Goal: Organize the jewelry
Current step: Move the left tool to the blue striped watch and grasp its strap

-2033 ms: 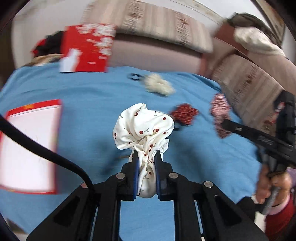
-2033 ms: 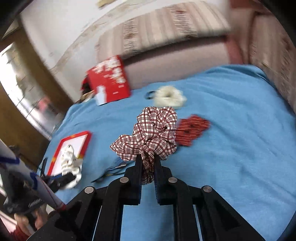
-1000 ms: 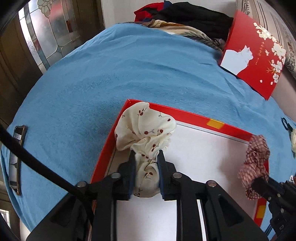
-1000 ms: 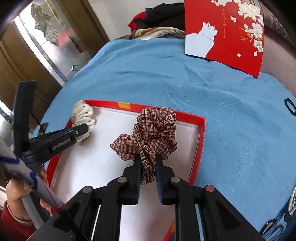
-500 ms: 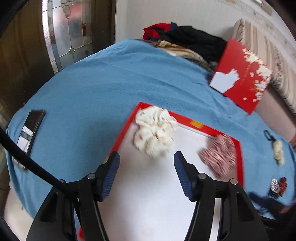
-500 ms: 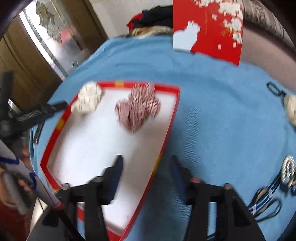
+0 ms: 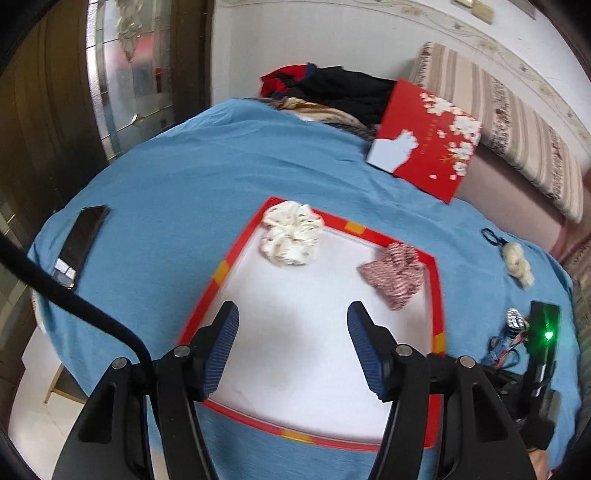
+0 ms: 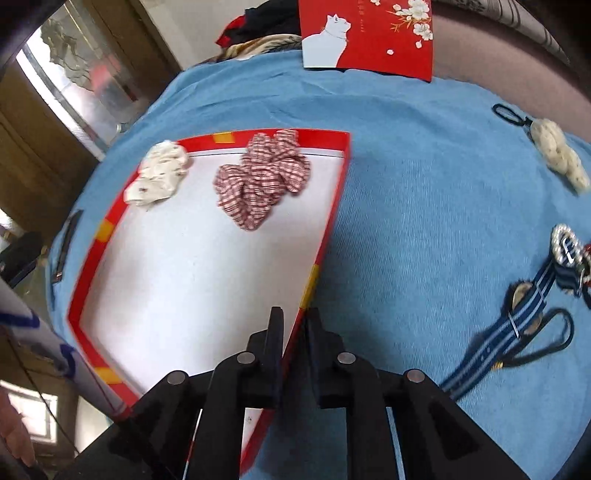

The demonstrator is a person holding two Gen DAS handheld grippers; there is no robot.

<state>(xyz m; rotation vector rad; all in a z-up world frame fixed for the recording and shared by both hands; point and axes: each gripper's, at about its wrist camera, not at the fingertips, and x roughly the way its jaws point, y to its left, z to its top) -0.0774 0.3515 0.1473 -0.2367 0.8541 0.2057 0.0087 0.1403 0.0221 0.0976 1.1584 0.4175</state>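
My left gripper (image 7: 291,347) is spread wide and holds nothing. It hangs over the near part of the flat white tray with a red rim (image 7: 437,295), in the lower middle of the left view.

My right gripper (image 8: 293,332) is pinched almost all the way together, with just a thin gap. The red rim of the tray (image 8: 321,258) runs up right between the two fingers (image 8: 275,332) at the bottom middle of the right view. I cannot tell if the fingers really squeeze the rim or just sit by it.

Two hair ties lie in the tray. The puffy cream scrunchie with tiny red dots (image 7: 290,238) sits in the far corner of the tray, touching the rim, in the middle of the left view. The red and white checked scrunchie (image 7: 393,275) lies near it to the right, close to the other far corner.

The rest sits on the blue cloth (image 7: 184,177). A fluffy cream hair tie with a black loop (image 8: 557,155) is at the upper right of the right view. Below it at the right edge is a sparkly round clip (image 8: 567,245), and a blue striped strap (image 8: 517,321) lies by a black cord.

A red card with a white cat and flowers (image 8: 365,33) stands at the top. A black phone (image 7: 79,245) lies at the left of the left view.
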